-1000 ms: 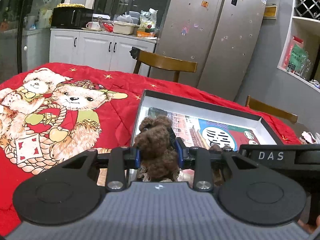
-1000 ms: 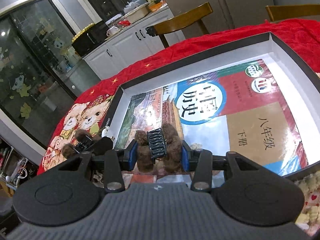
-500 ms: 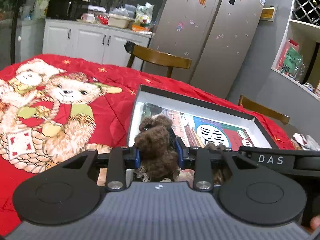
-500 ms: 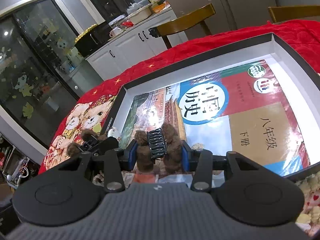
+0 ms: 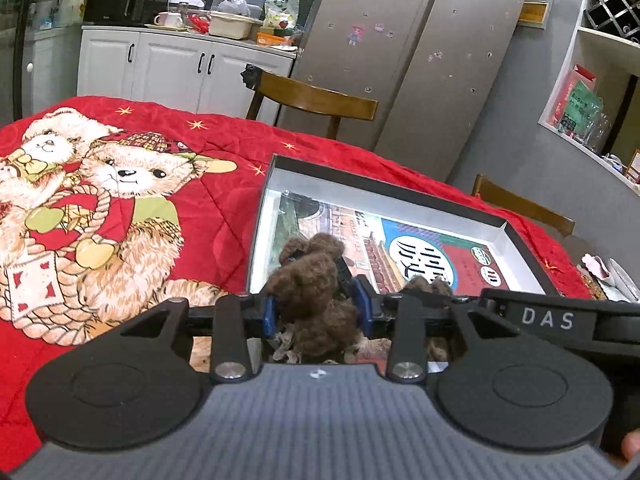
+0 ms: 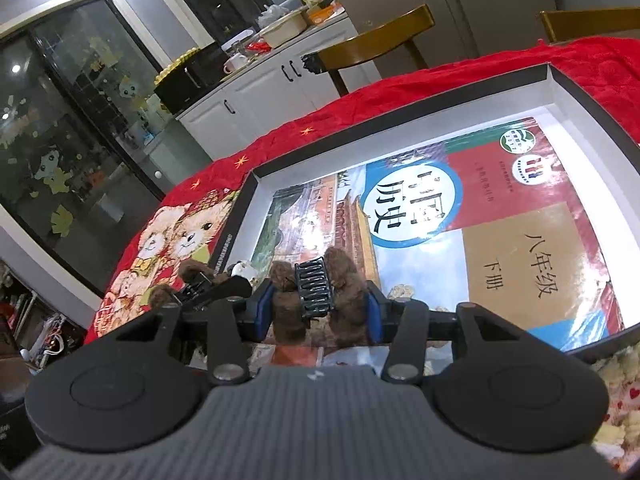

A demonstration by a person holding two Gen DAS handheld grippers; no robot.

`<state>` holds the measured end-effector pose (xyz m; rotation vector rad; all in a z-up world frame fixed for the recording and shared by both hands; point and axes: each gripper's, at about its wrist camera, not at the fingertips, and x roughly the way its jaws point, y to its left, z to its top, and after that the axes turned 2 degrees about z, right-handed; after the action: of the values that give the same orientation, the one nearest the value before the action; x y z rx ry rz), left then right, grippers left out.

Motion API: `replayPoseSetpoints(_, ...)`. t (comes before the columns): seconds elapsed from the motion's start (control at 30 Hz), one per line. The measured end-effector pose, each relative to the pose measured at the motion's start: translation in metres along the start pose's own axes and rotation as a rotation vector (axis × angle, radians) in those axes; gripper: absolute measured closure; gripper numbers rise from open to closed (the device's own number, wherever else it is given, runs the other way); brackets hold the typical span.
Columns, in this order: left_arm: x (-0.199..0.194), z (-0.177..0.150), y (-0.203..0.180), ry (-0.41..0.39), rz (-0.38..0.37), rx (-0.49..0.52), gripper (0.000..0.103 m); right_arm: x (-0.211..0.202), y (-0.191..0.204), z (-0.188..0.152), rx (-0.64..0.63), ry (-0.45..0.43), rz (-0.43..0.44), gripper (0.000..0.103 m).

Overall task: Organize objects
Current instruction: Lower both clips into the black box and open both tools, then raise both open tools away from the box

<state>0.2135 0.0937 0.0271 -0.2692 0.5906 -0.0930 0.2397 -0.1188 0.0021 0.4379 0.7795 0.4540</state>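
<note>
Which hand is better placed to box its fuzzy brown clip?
Likely right: right gripper's clip hangs over the boxed book; left gripper, jaws opening round its clip, sits at the box rim.

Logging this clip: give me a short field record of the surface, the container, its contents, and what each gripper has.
surface: red bear-print quilt
container: shallow black box, white inside, lying open on the quilt
contents: history textbook flat in the box
left gripper: jaws opening, a brown plush hair claw between them
right gripper: jaws opening, a second plush hair claw between them
</note>
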Motion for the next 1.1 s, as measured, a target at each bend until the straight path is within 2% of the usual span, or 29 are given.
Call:
replayPoseSetpoints(0.03, -0.002, 0.001, 0.001, -0.008, 0.003, -0.007, 0.052, -0.002, -0.001, 0.001, 0.009, -0.002, 0.009, 0.049)
replayPoseSetpoints(0.2, -0.008, 0.011, 0.006, -0.005, -0.006, -0.032, 0.050, -0.008, 0.000, 0.003, 0.011, -0.014, 0.032, 0.046)
replayPoseSetpoints(0.23, -0.010, 0.012, 0.006, -0.008, -0.005, -0.029, 0.050, -0.009, 0.001, 0.003, 0.006, -0.022, 0.033, 0.039)
replayPoseSetpoints(0.33, -0.019, 0.018, 0.003, -0.030, 0.020, 0.015, 0.048, -0.013, 0.000, 0.006, 0.010, -0.031, 0.056, 0.029)
replayPoseSetpoints(0.5, -0.042, 0.029, -0.001, -0.085, 0.022, 0.056, 0.046, -0.028, 0.001, 0.012, 0.014, -0.066, 0.068, 0.028)
replayPoseSetpoints(0.77, -0.106, 0.057, -0.003, -0.227, 0.006, 0.072, 0.039, -0.080, 0.025, 0.019, -0.093, -0.186, 0.085, 0.022)
replayPoseSetpoints(0.87, -0.129, 0.063, -0.009, -0.267, -0.011, 0.072, 0.038, -0.107, 0.046, 0.021, -0.158, -0.257, 0.087, 0.016)
replayPoseSetpoints(0.97, -0.157, 0.065, -0.019, -0.309, -0.040, 0.086, 0.037, -0.145, 0.067, 0.015, -0.220, -0.370, 0.082, 0.000)
replayPoseSetpoints(1.1, -0.202, 0.061, -0.043, -0.369, -0.057, 0.132, 0.029, -0.193, 0.089, 0.004, -0.261, -0.524, 0.083, 0.000)
